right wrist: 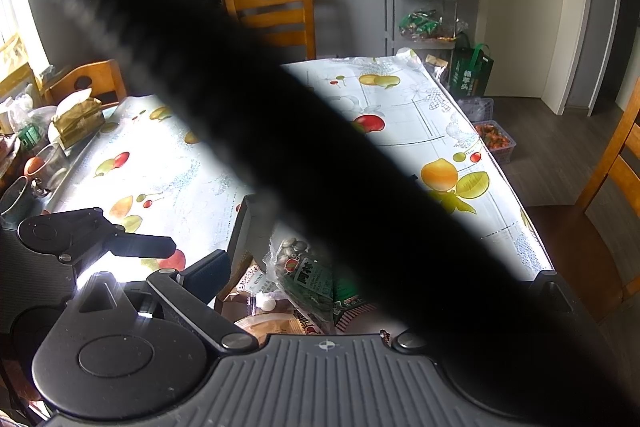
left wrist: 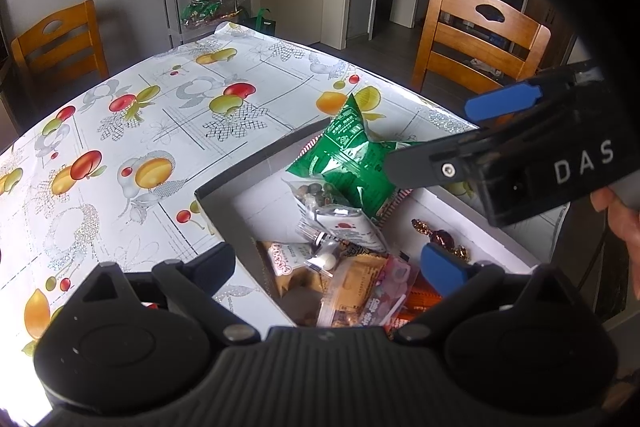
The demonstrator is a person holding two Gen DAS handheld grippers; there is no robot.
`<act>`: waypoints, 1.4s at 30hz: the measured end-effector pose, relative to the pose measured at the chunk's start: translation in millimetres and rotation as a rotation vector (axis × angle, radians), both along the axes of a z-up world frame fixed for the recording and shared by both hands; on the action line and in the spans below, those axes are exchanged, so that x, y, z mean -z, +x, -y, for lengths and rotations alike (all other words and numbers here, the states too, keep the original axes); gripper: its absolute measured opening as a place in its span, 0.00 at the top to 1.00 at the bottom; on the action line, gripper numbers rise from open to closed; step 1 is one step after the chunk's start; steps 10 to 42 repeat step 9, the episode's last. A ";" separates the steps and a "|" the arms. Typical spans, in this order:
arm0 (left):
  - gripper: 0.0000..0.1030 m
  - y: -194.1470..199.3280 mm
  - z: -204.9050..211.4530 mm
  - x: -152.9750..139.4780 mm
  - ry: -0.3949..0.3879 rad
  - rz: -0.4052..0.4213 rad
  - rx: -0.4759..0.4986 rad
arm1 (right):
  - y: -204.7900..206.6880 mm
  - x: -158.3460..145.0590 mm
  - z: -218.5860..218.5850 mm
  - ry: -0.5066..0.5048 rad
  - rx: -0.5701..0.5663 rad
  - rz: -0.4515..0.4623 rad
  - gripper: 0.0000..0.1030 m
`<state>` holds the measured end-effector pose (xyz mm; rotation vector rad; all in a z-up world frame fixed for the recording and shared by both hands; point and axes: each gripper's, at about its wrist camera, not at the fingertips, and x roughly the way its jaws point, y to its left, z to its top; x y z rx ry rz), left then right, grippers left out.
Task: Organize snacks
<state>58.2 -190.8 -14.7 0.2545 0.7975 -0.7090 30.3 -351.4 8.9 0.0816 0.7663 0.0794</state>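
I hold my left gripper (left wrist: 326, 263) with its fingers wide apart over the box (left wrist: 240, 183), empty. The snacks (left wrist: 344, 267) lie piled inside, at the near edge of the table (left wrist: 140, 131). Beyond them my right gripper (left wrist: 432, 143) reaches over the green bag (left wrist: 348, 151); its fingers are spread too.

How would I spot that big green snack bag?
Find the shallow box on the fruit-print tablecloth. The green bag leans at its far end, atop the pile. It is the largest packet and the only green one; the rest are tan, white or pink.
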 end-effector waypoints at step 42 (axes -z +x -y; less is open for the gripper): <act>0.03 -6.6 2.4 -4.2 0.005 0.062 -0.012 | -0.1 0.2 -0.1 -0.001 0.002 0.000 0.01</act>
